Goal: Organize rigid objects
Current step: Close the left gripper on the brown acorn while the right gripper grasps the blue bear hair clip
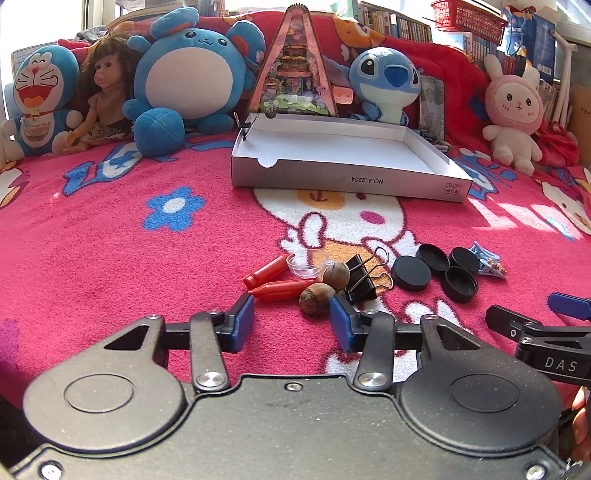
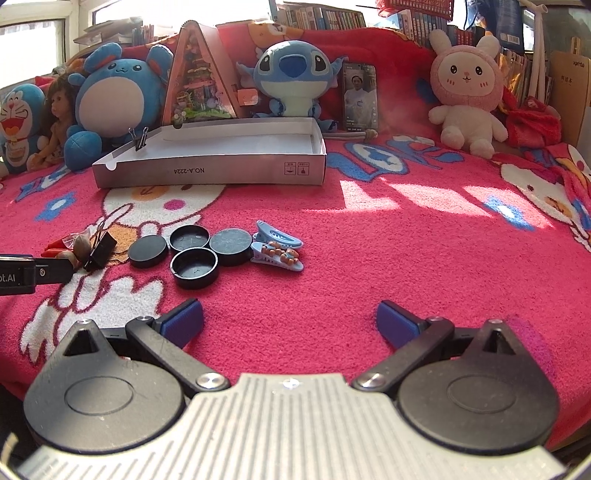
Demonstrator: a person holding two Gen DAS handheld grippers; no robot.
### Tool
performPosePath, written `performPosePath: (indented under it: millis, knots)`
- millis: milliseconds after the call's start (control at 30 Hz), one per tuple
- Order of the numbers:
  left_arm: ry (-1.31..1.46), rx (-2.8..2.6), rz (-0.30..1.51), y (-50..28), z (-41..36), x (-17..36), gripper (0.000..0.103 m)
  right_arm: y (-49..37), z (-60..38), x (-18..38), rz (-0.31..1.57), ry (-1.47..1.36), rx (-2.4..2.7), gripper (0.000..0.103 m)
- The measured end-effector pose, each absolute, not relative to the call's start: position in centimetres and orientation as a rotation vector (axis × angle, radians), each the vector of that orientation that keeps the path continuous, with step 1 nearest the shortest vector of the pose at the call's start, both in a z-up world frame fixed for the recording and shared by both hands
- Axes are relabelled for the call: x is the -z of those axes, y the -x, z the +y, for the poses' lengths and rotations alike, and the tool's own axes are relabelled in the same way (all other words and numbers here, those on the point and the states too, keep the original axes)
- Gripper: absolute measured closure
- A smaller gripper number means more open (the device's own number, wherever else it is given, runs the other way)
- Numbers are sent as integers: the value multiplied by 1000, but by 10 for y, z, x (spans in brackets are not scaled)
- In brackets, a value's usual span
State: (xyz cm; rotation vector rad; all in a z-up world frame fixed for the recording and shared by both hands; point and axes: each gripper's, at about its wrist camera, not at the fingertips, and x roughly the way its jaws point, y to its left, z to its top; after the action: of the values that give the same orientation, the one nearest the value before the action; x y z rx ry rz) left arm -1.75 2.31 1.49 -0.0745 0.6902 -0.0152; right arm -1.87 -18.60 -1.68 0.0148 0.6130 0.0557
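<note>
Small objects lie in a row on the pink blanket: two red plastic pieces (image 1: pixel 275 282), a clear cup (image 1: pixel 307 263), two brown nuts (image 1: pixel 316 298), a black binder clip (image 1: pixel 361 277), several black round lids (image 1: pixel 436 271) (image 2: pixel 194 253) and blue hair clips (image 2: pixel 279 245). An open white cardboard box (image 1: pixel 332 162) (image 2: pixel 221 155) lies behind them with a binder clip (image 2: pixel 140 138) on its rim. My left gripper (image 1: pixel 291 319) is open just in front of the nuts. My right gripper (image 2: pixel 290 323) is open and empty, right of the lids.
Plush toys, a doll (image 1: pixel 105 96), a triangular model house (image 1: pixel 295 70) and a phone (image 2: pixel 359 96) line the back behind the box. Bookshelves (image 2: pixel 332 16) stand beyond. The right gripper shows at the right edge of the left wrist view (image 1: pixel 546 332).
</note>
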Motion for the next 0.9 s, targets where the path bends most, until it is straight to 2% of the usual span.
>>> performPosePath:
  millis: [67, 133, 367, 567, 900]
  knots:
    - [86, 41, 690, 19, 22, -17, 75, 20, -190, 14, 601, -56, -51, 6]
    - [86, 62, 694, 19, 18, -18, 80, 19, -190, 12, 588, -56, -39, 14]
    - [98, 71, 672, 13, 11, -19, 81, 7, -186, 7, 572, -103, -41, 45]
    - [77, 69, 657, 8, 7, -17, 81, -6, -182, 10, 581, -204, -39, 51]
    - [-49, 90, 637, 16, 1, -8, 81, -9, -177, 10, 554, -153, 0, 60]
